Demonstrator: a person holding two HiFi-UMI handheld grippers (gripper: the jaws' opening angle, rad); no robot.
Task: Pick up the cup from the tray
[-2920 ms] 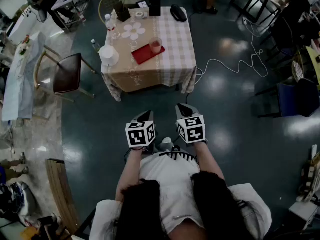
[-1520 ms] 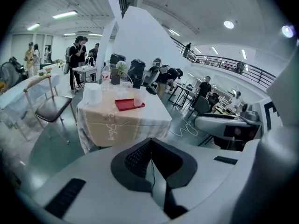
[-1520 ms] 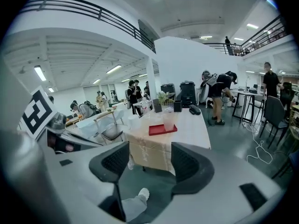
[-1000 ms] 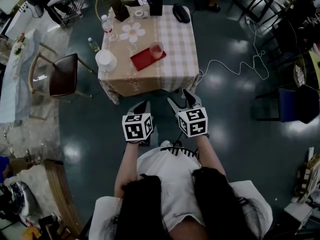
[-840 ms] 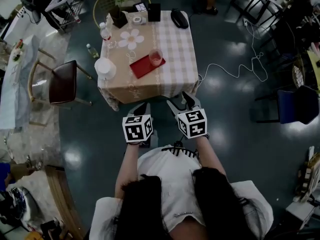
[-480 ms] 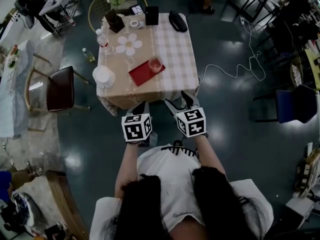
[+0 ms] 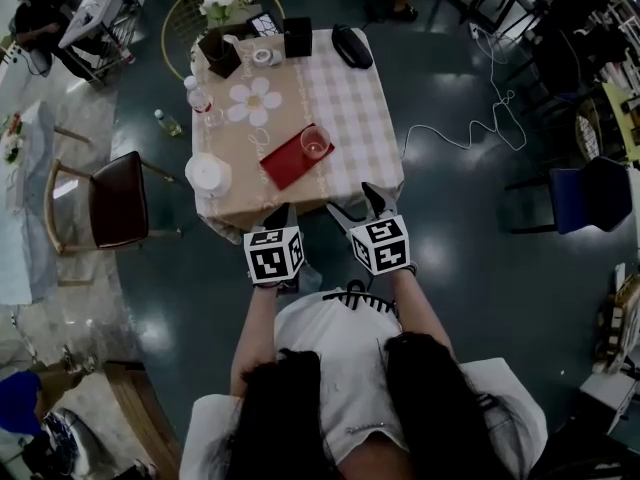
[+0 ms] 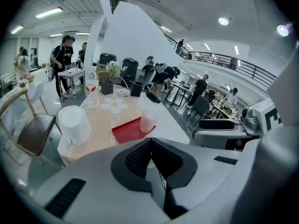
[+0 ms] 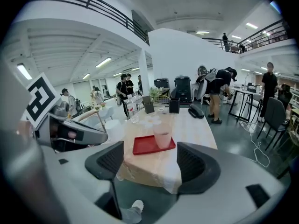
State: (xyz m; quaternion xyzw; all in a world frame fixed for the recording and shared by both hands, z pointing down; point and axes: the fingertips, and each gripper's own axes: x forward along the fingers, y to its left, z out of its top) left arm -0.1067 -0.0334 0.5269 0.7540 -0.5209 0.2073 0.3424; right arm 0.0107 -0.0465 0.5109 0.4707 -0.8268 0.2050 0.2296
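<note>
A pale pink cup [image 7: 316,142] stands upright on the right end of a red tray [image 7: 285,163] on a cloth-covered table [image 7: 360,118]. Both grippers hover at the table's near edge, short of the tray. My left gripper [image 7: 280,213] is shut, its pads together with nothing in them; the cup [image 8: 148,120] and tray [image 8: 124,130] lie ahead of it. My right gripper [image 7: 355,206] is open and its jaws are opening, with nothing between them. In the right gripper view the cup [image 9: 162,136] and tray [image 9: 144,146] sit straight ahead, framed by the gripper [image 9: 152,160].
A white cylinder [image 7: 207,175] stands at the table's near left corner. Farther back are a water bottle [image 7: 195,96], a flower mat [image 7: 252,99], a plant pot [image 7: 222,48], a black box [image 7: 297,38] and a black bag [image 7: 351,46]. A brown chair [image 7: 115,200] stands left; a cable [image 7: 470,133] lies right.
The person has walked up to the table, so it sits nearer and both grippers now reach its front edge. The right jaws have spread wider.
</note>
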